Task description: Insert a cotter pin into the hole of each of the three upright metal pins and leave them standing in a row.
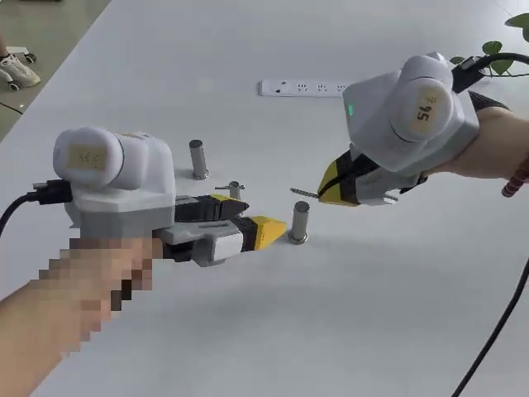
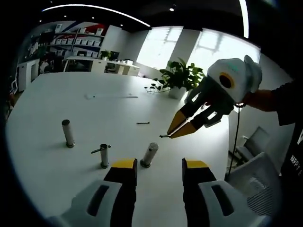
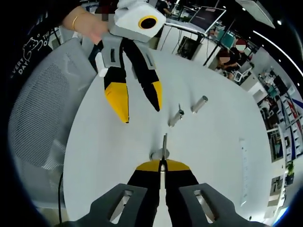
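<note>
Three upright metal pins stand in a slanted row on the white counter (image 1: 165, 50). The far-left pin (image 1: 198, 159) is bare, the middle pin (image 1: 235, 191) carries an inserted cotter pin (image 2: 97, 151) crosswise near its top, and the near-right pin (image 1: 300, 223) is bare. The right claw (image 1: 324, 192) hangs just above and right of the near-right pin. Its jaws are pinched tight on a held cotter pin (image 1: 304, 193), whose free end points towards that pin's top, just short of it. The left claw (image 1: 263, 222) sits low, just left of the same pin, jaws parted and empty. A spare cotter pin (image 2: 143, 123) lies farther off on the counter, and a power strip (image 1: 302, 87) lies at the far side.
</note>
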The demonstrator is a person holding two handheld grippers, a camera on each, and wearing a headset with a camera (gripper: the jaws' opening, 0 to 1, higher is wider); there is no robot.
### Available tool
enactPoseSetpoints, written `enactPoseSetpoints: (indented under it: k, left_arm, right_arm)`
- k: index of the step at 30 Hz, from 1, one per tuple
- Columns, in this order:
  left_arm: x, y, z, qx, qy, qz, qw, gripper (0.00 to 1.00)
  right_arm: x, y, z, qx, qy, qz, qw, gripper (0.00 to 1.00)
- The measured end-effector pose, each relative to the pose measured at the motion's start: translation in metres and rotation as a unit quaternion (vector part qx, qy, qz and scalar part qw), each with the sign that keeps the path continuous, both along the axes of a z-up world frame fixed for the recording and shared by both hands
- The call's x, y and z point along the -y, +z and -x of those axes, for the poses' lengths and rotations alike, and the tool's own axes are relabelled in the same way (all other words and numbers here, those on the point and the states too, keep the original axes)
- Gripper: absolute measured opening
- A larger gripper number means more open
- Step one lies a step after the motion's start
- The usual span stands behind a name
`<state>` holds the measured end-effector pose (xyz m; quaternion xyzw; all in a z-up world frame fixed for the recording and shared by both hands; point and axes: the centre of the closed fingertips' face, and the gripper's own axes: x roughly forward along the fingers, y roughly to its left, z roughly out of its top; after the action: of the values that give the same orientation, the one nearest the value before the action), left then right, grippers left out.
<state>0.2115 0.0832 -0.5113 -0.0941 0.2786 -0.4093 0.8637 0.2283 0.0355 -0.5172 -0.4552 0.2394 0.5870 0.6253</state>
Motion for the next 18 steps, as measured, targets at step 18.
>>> enactPoseSetpoints:
  k: [18]
  left_arm:
    - [0.015, 0.013, 0.003, -0.068, 0.007, 0.09, 0.9936, 0.14]
  right_arm:
    - [-0.021, 0.004, 0.02, -0.003, 0.04, -0.015, 0.9991, 0.0]
